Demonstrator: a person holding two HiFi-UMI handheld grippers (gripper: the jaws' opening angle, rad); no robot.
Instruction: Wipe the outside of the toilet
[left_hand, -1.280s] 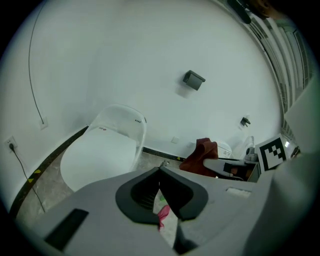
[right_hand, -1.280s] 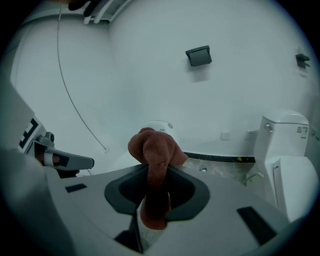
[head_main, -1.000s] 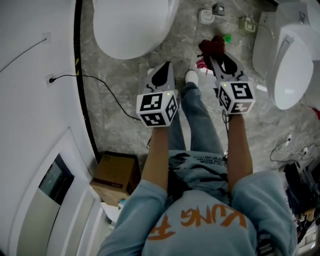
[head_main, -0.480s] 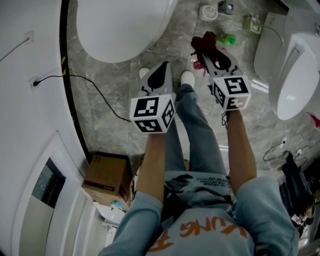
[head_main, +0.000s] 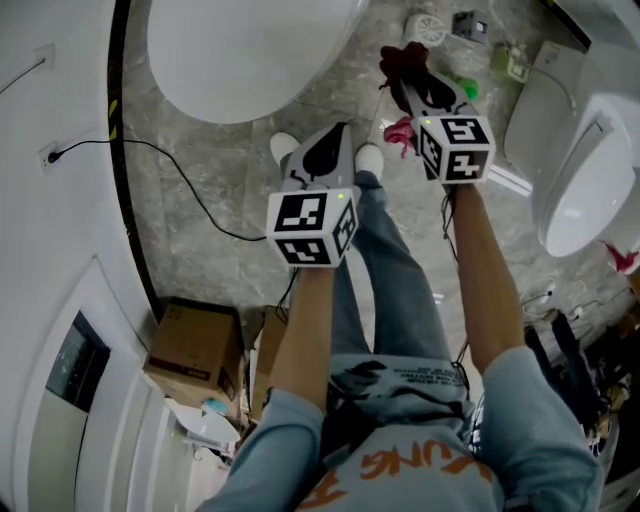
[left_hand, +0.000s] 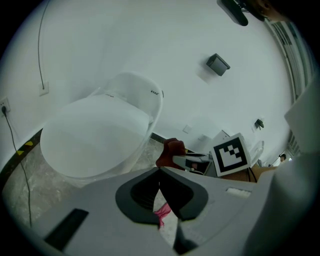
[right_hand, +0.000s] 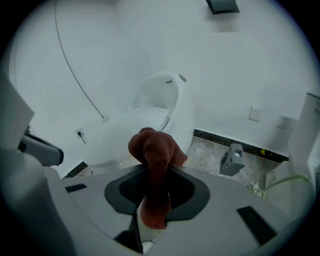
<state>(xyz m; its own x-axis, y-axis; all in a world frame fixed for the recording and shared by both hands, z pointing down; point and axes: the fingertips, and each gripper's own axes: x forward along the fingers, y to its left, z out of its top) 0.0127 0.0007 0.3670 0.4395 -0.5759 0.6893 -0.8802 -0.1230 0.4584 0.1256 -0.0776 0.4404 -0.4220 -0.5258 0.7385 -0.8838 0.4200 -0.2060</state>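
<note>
Head view, left to right. A cardboard box (head_main: 195, 345) sits at the left edge of the marble floor (head_main: 240, 150). A white toilet (head_main: 245, 50) stands at the floor's far-left corner, against the wall. The left gripper (head_main: 333, 135) hangs over the floor just beside the bowl, its jaws closed tip to tip on nothing. The right gripper (head_main: 410, 80) is clenched on a dark red cloth (head_main: 405, 58), which is apart from both toilets. A second toilet (head_main: 585, 170) stands at the floor's right edge.
</note>
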